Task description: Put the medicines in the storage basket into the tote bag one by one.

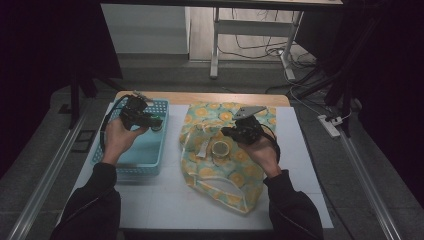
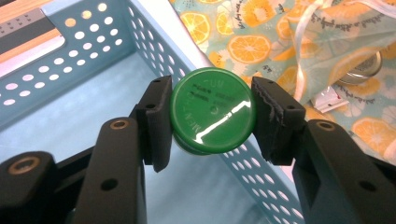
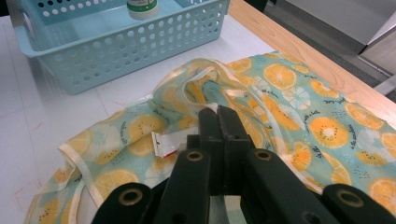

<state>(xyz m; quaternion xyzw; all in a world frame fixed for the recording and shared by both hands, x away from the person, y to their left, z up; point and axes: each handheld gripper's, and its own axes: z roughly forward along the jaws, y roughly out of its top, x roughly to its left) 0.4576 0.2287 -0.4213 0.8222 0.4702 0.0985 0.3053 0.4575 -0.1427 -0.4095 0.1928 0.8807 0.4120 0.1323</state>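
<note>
The left gripper (image 2: 212,119) clamps a glossy round green plastic-capped bottle (image 2: 212,115) over the perforated pale-blue plastic basket (image 2: 154,37) at left. That slick cap could slip and drop. The right gripper (image 3: 219,122), jaws pressed together, pinches the thin, limp orange-print fabric bag (image 3: 322,126); its hem may tug loose.

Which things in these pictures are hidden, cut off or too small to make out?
- Green-capped bottle: in the left gripper view the cap hides its body; raised lettering on the cap is too faint to read.
- Right gripper: in the right gripper view its shut jaws cover the bag's fabric, so a pinch cannot be confirmed.
- Round tin: small and dim in the high view; the bag's edge covers part of it in the left gripper view.
- Basket: cut off by the top edge in the right gripper view.
</note>
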